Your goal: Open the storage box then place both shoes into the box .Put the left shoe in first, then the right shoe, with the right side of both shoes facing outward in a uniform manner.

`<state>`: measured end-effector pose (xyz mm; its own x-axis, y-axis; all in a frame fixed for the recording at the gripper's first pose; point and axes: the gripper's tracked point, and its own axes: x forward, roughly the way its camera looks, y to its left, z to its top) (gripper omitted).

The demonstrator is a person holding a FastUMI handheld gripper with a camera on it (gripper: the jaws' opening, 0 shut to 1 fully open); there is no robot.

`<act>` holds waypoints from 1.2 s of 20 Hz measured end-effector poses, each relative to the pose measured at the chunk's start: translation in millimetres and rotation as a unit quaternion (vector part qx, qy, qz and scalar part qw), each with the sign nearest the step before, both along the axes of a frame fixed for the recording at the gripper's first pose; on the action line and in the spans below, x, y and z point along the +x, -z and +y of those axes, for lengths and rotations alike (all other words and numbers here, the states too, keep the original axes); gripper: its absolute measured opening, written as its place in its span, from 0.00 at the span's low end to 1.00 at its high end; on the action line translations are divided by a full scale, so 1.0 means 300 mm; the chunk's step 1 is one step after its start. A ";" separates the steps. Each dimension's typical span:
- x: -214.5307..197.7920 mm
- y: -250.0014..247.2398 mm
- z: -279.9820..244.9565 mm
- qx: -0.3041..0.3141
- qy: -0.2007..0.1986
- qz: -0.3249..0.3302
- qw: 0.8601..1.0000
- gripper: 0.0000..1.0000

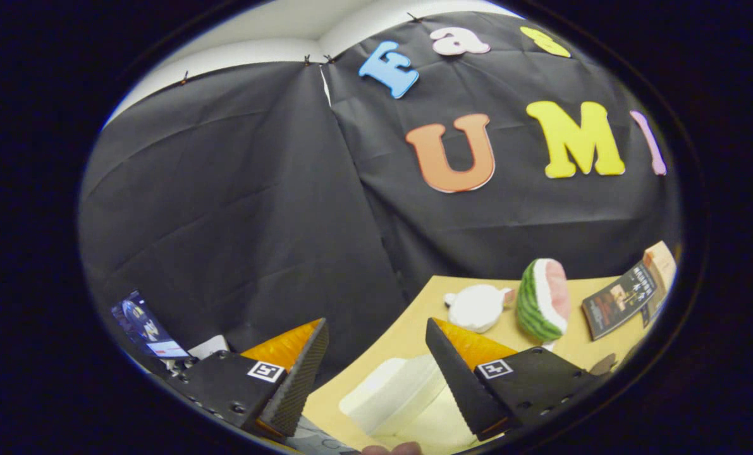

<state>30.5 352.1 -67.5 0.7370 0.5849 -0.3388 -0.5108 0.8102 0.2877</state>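
1. The tongs stand wide open with nothing between their two fingers; they are raised and tilted, pointing more at the cloth wall than down at the tabletop.
2. As for progress, I judge the task to be at or near its start: no shoe is to be seen, and nothing is held. Opening the box and placing the left shoe, then the right, look to be all still ahead.
3. The likely storage box is the pale white block in the lower middle of the frame, lying between the fingers and partly hidden behind the right one. Its top looks smooth and rounded at the edges, like a plastic lid; whether it is shut or ajar I cannot tell.
4. At the very bottom edge, fingertips of a person peek in just below the box.
5. Further back, in the lower right of the frame, sit a soft white plush toy, a watermelon slice with striped green rind and pink flesh, seemingly a toy, and a glossy dark booklet.
6. The tabletop is a smooth, matt, yellowish board.
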 end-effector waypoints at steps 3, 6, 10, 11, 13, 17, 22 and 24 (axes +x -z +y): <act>-0.002 -0.031 -0.194 -0.005 0.042 -0.015 0.999 0.95; 0.009 -0.036 -0.459 -0.016 0.092 -0.026 0.995 0.96; 0.012 -0.020 -0.884 -0.053 0.174 -0.045 0.982 0.96; 0.010 -0.002 -0.989 -0.061 0.193 -0.046 0.978 0.96; 0.000 0.073 -1.169 -0.074 0.226 -0.034 0.971 0.96; -0.020 0.330 -1.379 -0.097 0.252 0.033 0.962 0.96; -0.047 0.690 -1.449 -0.120 0.234 0.130 0.956 0.96; -0.054 0.804 -1.450 -0.128 0.218 0.162 0.954 0.96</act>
<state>14.4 -82.9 -308.7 0.7231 0.1130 -0.6815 -0.0260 0.9903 0.1366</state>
